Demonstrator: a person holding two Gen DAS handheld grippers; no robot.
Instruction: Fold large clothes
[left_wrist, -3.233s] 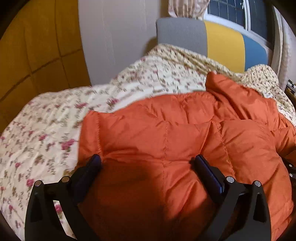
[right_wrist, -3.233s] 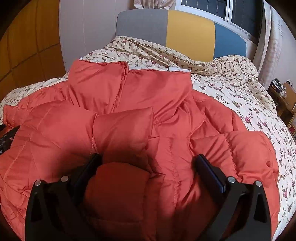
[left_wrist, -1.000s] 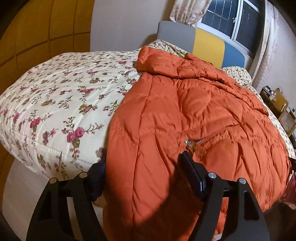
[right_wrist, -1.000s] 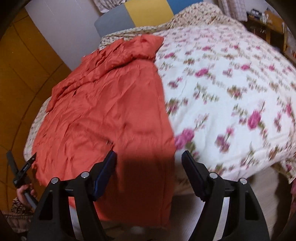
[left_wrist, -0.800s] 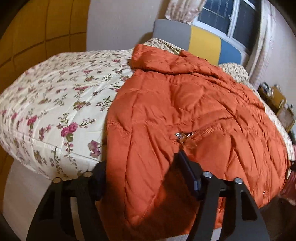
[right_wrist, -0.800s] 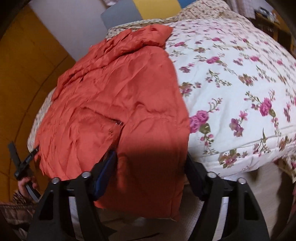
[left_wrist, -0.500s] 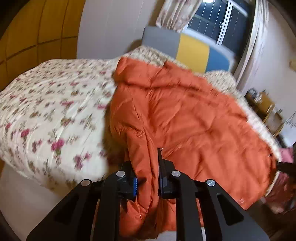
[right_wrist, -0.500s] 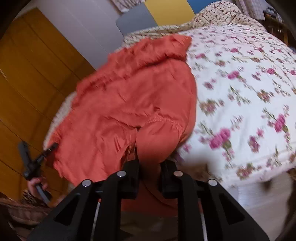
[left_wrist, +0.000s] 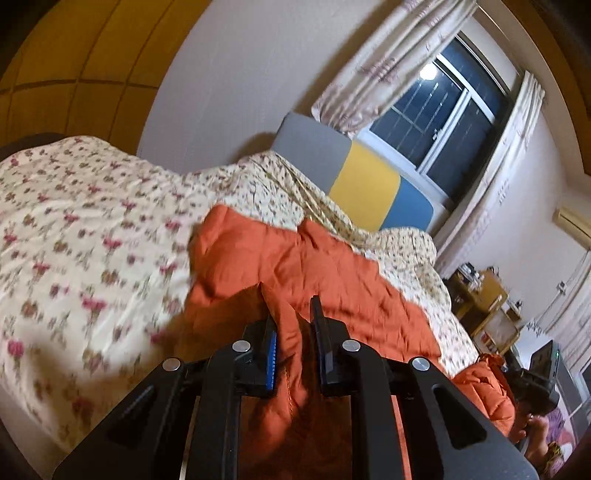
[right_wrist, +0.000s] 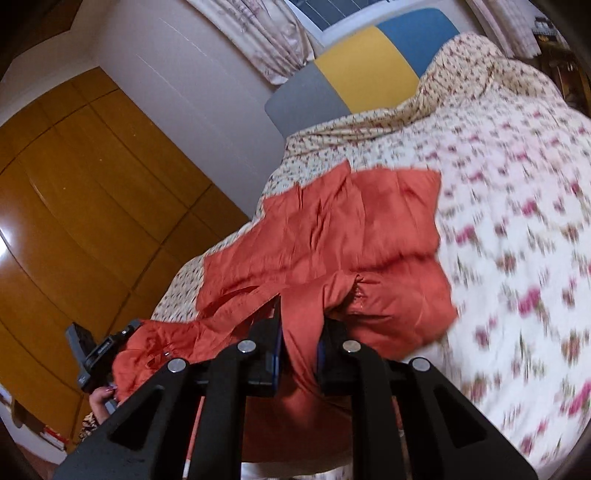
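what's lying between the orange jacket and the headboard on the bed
Only the floral quilt, bunched up toward the headboard; nothing else sits past the orange jacket. Both wrist views show it.

Both wrist views are looking from the bed's (left_wrist: 74, 236) near end, close over its edge, facing its far headboard (left_wrist: 354, 184). They are sharing the orange jacket (left_wrist: 332, 280) and each other's claw (right_wrist: 99, 350).
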